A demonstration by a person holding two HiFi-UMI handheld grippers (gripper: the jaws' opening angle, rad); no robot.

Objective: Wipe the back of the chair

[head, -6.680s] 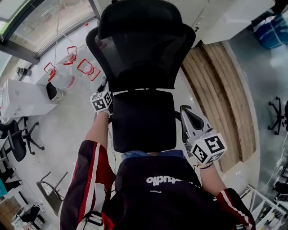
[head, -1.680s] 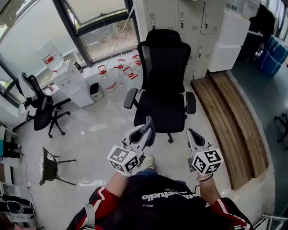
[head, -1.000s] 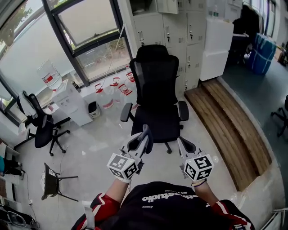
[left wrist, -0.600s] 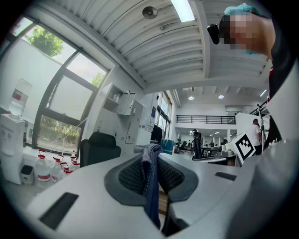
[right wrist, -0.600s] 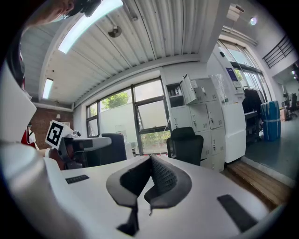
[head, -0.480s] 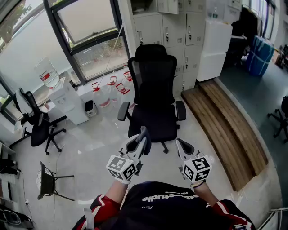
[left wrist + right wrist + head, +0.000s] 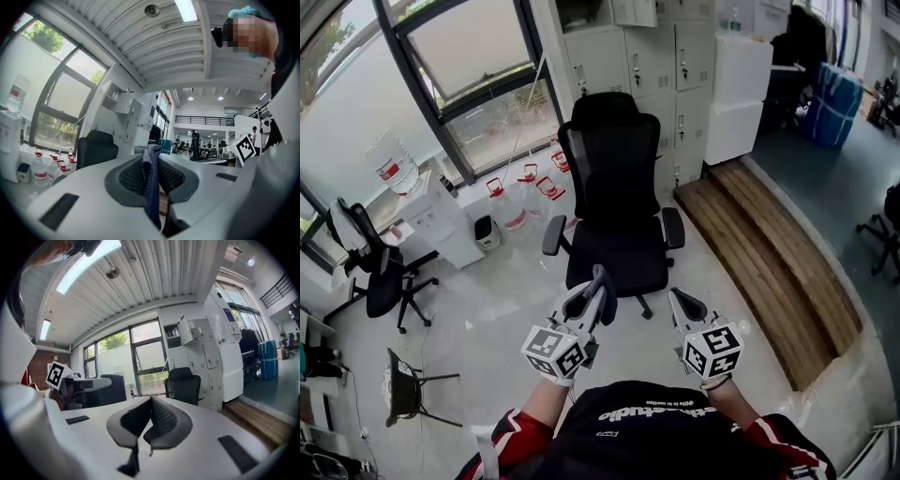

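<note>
A black mesh-backed office chair (image 7: 614, 202) stands on the pale floor ahead of me, its seat facing me and its back toward the lockers. In the left gripper view the chair (image 7: 96, 149) shows at middle left; in the right gripper view the chair (image 7: 185, 385) is at centre. My left gripper (image 7: 598, 292) is held in front of my body, well short of the chair, shut on a dark blue-grey cloth (image 7: 151, 180) that sticks up between its jaws. My right gripper (image 7: 685, 306) is beside it, shut with nothing in it, its pads meeting at the tips.
Grey lockers (image 7: 637, 56) and a white cabinet (image 7: 736, 84) stand behind the chair. Water bottles (image 7: 525, 183) and a dispenser (image 7: 441, 220) line the window at left. A wooden step (image 7: 764, 258) runs along the right. Another black chair (image 7: 380, 272) and a folding stool (image 7: 408, 389) stand at left.
I have stepped back from the chair, from right against it to a couple of steps away. Over the last second both grippers stay nearly still in front of me, left one holding the cloth.
</note>
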